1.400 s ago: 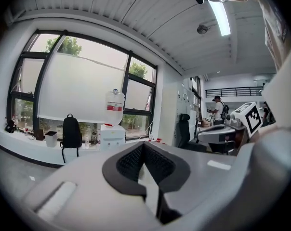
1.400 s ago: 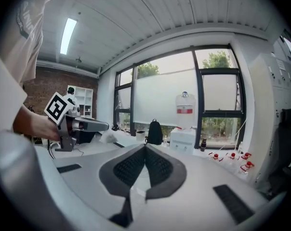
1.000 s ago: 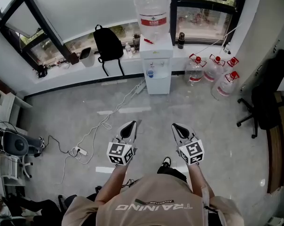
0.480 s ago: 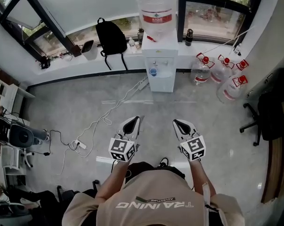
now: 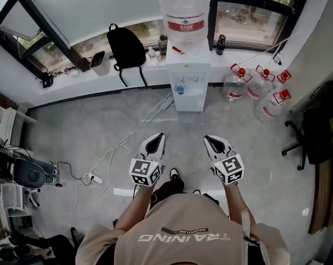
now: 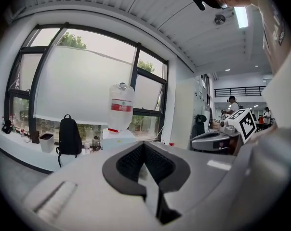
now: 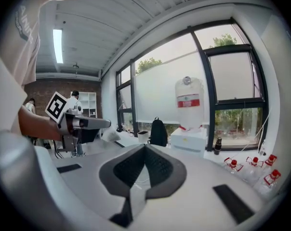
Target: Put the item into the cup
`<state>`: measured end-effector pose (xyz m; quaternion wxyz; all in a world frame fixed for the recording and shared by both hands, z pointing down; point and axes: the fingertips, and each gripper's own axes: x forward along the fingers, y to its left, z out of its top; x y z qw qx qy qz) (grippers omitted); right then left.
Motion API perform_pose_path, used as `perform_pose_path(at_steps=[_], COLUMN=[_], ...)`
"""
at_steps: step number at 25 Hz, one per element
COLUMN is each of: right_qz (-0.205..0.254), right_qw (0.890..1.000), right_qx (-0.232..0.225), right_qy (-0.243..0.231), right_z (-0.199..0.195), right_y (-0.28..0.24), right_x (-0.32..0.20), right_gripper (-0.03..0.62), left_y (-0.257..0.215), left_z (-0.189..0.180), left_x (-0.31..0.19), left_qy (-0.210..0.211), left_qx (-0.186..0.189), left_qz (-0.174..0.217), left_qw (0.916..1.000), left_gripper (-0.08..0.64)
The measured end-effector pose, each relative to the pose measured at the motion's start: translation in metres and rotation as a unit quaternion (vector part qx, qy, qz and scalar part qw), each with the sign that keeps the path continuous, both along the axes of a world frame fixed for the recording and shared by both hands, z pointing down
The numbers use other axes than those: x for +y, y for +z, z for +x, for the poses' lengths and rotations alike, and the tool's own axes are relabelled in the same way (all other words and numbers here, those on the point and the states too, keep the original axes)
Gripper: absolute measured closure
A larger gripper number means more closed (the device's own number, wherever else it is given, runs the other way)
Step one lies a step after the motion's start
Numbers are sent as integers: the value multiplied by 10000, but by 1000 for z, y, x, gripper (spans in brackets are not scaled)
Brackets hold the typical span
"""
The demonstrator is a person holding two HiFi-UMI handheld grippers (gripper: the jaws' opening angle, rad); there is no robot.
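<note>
The left gripper [image 5: 155, 141] and the right gripper [image 5: 213, 142] are held side by side above the grey floor [image 5: 254, 164]. Each has its fingers pressed together with nothing between them, as both gripper views show. Ahead stands a white water dispenser [image 5: 187, 73] with a big clear bottle [image 5: 184, 10], red-labelled, upended on top; its fill cannot be told. A small blue thing [image 5: 180, 89] sits at the dispenser's tap recess, too small to tell whether it is the cup, and the item cannot be made out. Just right of the dispenser, clear jugs with red caps [image 5: 266, 101] stand on the floor. On the sill are a black backpack [image 5: 126, 49], a pale bin [image 5: 98, 62] and a dark bottle [image 5: 220, 44]. Only the head view shows the power strip [image 5: 92, 176] and its cable. The gripper views alone show people [image 6: 231, 102] deeper in the room, and the right gripper view a brick wall [image 7: 49, 88].
</note>
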<state>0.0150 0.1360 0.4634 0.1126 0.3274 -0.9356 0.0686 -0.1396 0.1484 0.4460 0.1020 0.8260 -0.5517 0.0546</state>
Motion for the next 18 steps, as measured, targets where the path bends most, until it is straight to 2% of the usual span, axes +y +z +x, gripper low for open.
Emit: perform_pose_path(at_steps=[6,11,18], right_qz=[154,56,-189], right_qw=[9992,9987,9970], right_qx=[119,206,384], right_qy=[341,454,641], right_z=[-28,-57,-56], right_y=[-17,-10,8], right_x=[-49,-66,-90], right_gripper=[581,581,581], left_y=[-11,4,18], left_z=[-27,-46,-57], left_x=[-51,-87,-126], left_qy=[289,557,749], left_qx=[-20,17,38], left_qz=[177,104,-94], left_qw=[9994,9984,9971], left_gripper=[554,554,554])
